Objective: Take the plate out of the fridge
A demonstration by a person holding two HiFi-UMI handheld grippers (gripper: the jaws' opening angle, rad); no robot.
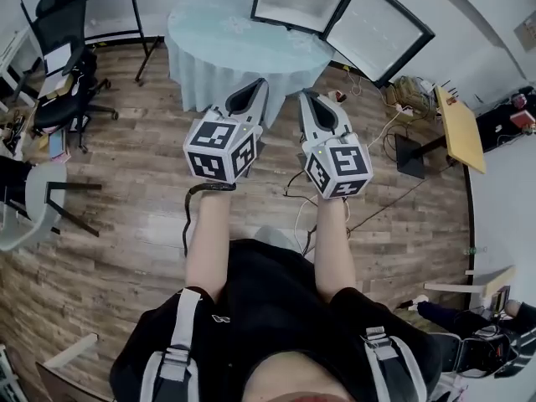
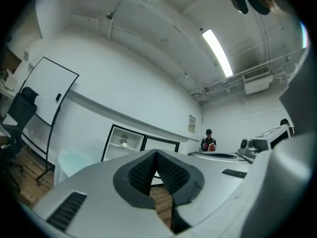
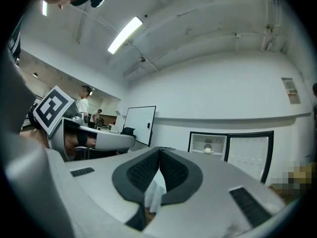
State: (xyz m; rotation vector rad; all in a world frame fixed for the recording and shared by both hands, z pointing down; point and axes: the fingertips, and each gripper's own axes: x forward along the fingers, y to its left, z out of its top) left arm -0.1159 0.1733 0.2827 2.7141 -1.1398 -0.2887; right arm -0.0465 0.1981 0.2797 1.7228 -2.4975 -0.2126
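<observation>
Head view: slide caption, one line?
Shut and empty, left tongs and right tongs point side by side at table and open fridge.

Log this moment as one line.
left tool: shut, empty | right tool: shut, empty | fridge: door open, beyond round table | plate: on fridge shelf, untouched

Inside the open black-framed white fridge (image 3: 199, 138), a white shelf (image 3: 197, 151) carries a small white plate-like object (image 3: 207, 148). A round table draped in pale blue cloth (image 1: 243, 36) stands on the brown wood-plank floor (image 1: 126, 224), where a black cable (image 1: 186, 224) trails.
</observation>
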